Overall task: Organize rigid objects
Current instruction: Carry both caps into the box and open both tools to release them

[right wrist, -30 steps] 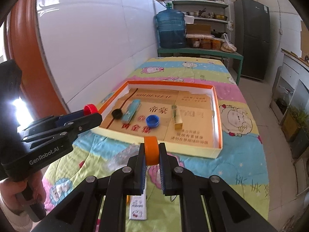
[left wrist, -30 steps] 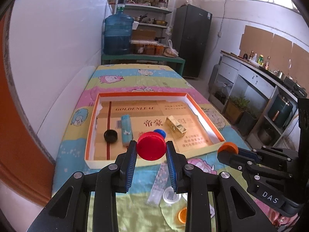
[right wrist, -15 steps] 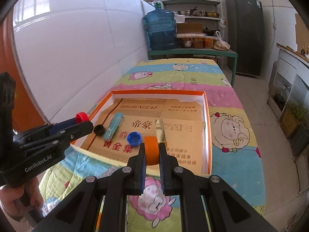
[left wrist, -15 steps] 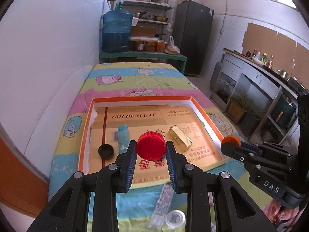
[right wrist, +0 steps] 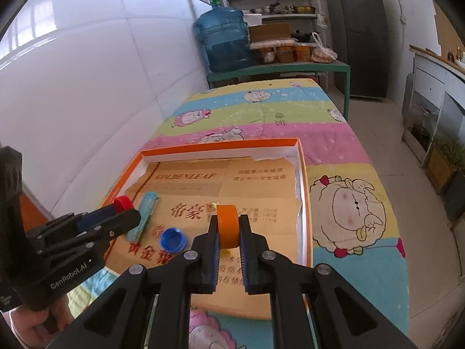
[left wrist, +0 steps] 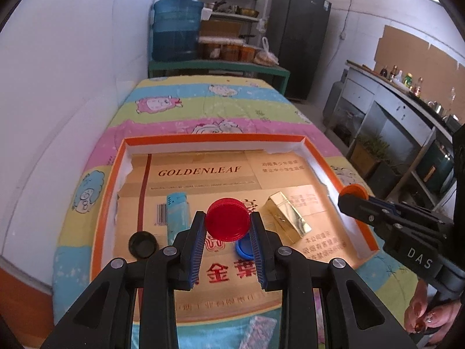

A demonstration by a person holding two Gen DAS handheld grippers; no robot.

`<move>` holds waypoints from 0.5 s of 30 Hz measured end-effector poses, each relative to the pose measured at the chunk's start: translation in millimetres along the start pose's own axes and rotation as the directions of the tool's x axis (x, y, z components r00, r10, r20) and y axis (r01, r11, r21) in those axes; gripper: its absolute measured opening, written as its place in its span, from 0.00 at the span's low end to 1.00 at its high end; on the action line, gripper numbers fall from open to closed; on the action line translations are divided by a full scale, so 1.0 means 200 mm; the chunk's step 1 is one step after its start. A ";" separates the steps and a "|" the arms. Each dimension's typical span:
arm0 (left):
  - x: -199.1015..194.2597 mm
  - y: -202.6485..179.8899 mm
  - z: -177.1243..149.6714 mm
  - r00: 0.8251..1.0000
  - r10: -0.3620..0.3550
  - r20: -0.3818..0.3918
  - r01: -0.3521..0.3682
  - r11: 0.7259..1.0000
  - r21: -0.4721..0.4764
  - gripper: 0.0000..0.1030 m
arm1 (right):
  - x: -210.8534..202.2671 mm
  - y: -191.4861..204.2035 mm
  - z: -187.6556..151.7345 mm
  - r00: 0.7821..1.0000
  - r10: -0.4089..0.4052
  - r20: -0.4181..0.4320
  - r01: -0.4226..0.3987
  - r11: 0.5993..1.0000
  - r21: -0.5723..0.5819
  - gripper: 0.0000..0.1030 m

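My left gripper [left wrist: 227, 225] is shut on a red bottle cap [left wrist: 227, 220] and holds it above the front middle of the orange-rimmed box [left wrist: 215, 138]. My right gripper [right wrist: 229, 229] is shut on an orange cap [right wrist: 228, 225], held on edge above the box's right part [right wrist: 303, 186]. In the box lie a black cap [left wrist: 143, 243], a light blue lighter [left wrist: 177, 212], a blue cap [left wrist: 243, 247] and a gold lighter [left wrist: 288, 216]. The right gripper shows in the left wrist view [left wrist: 353, 194]; the left gripper shows in the right wrist view [right wrist: 123, 208].
The box sits on a table with a striped cartoon cloth [right wrist: 261, 107], against a white wall [left wrist: 72, 87] on the left. A clear packet [left wrist: 258, 331] lies in front of the box. A water jug [left wrist: 177, 27] and shelves stand behind the table.
Both grippers have moved forward with their caps, from in front of the box's near rim to above its inside. The loose items on the cloth have dropped out of view.
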State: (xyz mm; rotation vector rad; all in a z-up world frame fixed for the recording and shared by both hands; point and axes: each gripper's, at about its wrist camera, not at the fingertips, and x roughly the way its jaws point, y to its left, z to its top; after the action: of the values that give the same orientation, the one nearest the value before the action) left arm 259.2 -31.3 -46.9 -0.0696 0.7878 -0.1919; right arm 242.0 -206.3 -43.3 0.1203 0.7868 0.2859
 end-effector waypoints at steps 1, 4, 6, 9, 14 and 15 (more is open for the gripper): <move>0.02 0.00 0.01 1.000 0.001 -0.006 -0.001 1.000 -0.002 0.30 | 0.02 -0.01 0.01 1.000 -0.003 -0.006 0.003 1.000 0.003 0.12; 0.08 0.01 0.02 1.000 0.006 -0.020 -0.006 1.000 -0.004 0.30 | 0.08 -0.04 0.02 1.000 -0.011 -0.022 0.011 1.000 0.016 0.12; 0.12 0.01 0.03 0.999 0.009 -0.031 -0.009 1.000 -0.007 0.30 | 0.11 -0.05 0.03 0.999 -0.017 -0.030 0.018 1.000 0.020 0.12; 0.17 0.01 0.05 0.999 0.014 -0.045 -0.015 1.000 -0.013 0.30 | 0.16 -0.07 0.04 0.999 -0.025 -0.038 0.026 0.999 0.030 0.12; 0.23 0.01 0.07 0.998 0.020 -0.065 -0.020 1.000 -0.010 0.30 | 0.21 -0.09 0.05 0.998 -0.030 -0.058 0.032 0.999 0.030 0.12; 0.25 0.00 0.07 0.997 0.022 -0.072 -0.022 1.000 -0.007 0.30 | 0.22 -0.09 0.04 0.998 -0.031 -0.063 0.033 0.999 0.028 0.12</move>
State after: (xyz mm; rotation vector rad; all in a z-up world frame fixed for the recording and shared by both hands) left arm 303.0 -40.3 -72.4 -0.0616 0.8607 -0.1709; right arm 281.2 -210.7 -71.1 0.1263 0.8544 0.2489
